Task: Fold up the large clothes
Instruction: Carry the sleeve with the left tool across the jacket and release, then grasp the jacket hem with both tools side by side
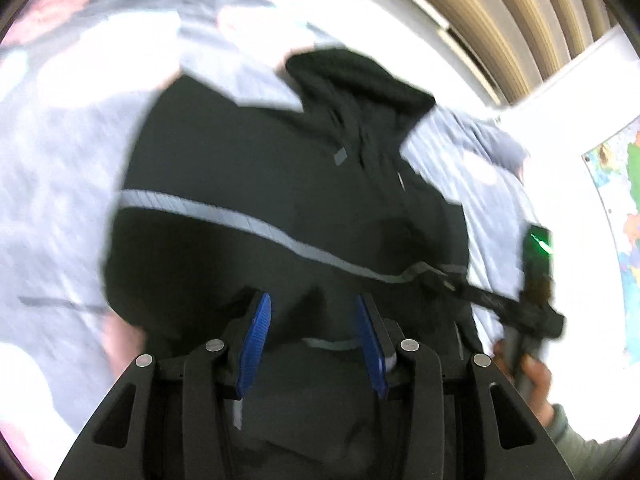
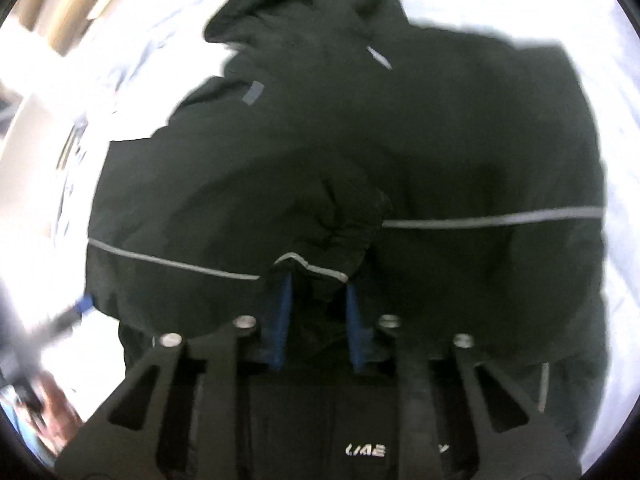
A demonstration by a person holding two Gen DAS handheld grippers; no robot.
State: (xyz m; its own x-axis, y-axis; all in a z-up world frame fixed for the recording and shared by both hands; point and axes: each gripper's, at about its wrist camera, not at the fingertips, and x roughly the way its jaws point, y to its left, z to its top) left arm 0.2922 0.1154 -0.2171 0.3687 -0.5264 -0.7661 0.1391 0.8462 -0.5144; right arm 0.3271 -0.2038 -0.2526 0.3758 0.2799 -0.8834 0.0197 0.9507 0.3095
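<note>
One black hooded jacket (image 1: 280, 184) lay on one bed (image 1: 60, 184) with a pale cover. Two tongs showed, the left tongs (image 1: 312, 320) and the right tongs (image 2: 318, 304). One map (image 1: 624, 240) hung beside the bed's edge.

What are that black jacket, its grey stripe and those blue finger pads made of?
Jacket: probably matte synthetic fabric; it creases softly. Stripe: smooth pale tape, possibly reflective; blur leaves that open. Pads: blue ribbed surface, likely rubber or plastic.

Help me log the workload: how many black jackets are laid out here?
1: a black hooded jacket with a grey reflective stripe, spread on the pale bedsheet, hood away from both cameras. Anything beneath it would be hidden.
</note>
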